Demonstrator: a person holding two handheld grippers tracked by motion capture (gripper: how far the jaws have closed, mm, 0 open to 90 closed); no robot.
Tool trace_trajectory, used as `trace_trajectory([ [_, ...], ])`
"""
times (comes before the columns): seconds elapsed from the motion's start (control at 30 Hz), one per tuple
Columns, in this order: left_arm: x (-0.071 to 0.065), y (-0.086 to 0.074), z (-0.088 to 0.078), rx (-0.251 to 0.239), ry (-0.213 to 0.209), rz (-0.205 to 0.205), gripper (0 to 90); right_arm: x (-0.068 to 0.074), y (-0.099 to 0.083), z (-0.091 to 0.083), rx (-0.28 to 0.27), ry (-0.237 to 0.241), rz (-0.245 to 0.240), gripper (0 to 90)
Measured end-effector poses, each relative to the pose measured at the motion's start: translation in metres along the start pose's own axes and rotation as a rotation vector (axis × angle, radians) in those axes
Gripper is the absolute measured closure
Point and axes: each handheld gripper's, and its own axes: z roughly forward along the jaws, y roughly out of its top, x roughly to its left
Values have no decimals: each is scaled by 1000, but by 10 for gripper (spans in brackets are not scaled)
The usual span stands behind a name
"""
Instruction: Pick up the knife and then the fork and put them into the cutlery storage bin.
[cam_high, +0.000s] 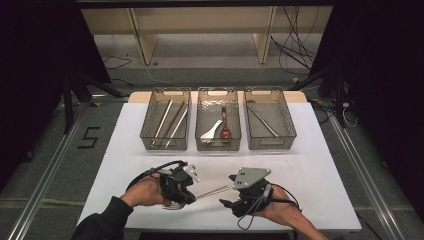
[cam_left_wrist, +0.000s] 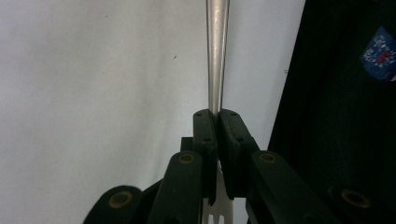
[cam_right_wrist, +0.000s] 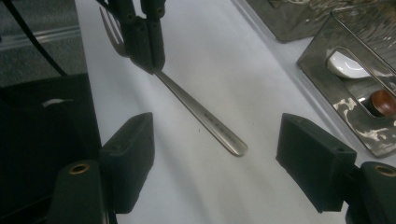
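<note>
My left gripper (cam_high: 186, 199), low and left of centre, is clamped on a fork (cam_high: 212, 191) near its tines, handle pointing right. My right gripper (cam_right_wrist: 215, 154) waits, jaws apart. The fork looks light, stiff and slick; I would take the bare handle end.

A black figure "5" (cam_high: 89, 137) is marked on the grey floor (cam_high: 55, 150) left of the tabletop (cam_high: 310, 170). Faint stamped lettering on the fork handle (cam_right_wrist: 205, 116) cannot be read.
</note>
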Motion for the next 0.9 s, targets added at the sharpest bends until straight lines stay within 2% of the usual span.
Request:
trace_trajectory([
  [0.07,-1,3,0,7,0,3,854,3,1,2,13,0,-27,290],
  [0.17,-1,9,1,14,-22,4,854,6,3,5,26,-10,-57,297],
  [0.27,2,13,0,26,-50,10,854,9,3,7,39,-28,-90,308],
  [0.37,5,17,-2,33,-53,10,854,11,2,10,57,-40,-125,329],
  [0.47,5,19,-2,33,-62,-1,854,11,2,12,69,-37,-143,349],
  [0.57,4,22,0,41,-71,-3,854,10,2,14,68,-29,-134,373],
  [0.7,4,25,4,68,-86,14,854,10,1,17,84,-32,-157,416],
  [0.9,3,27,5,83,-97,11,854,14,-1,21,100,-41,-219,494],
])
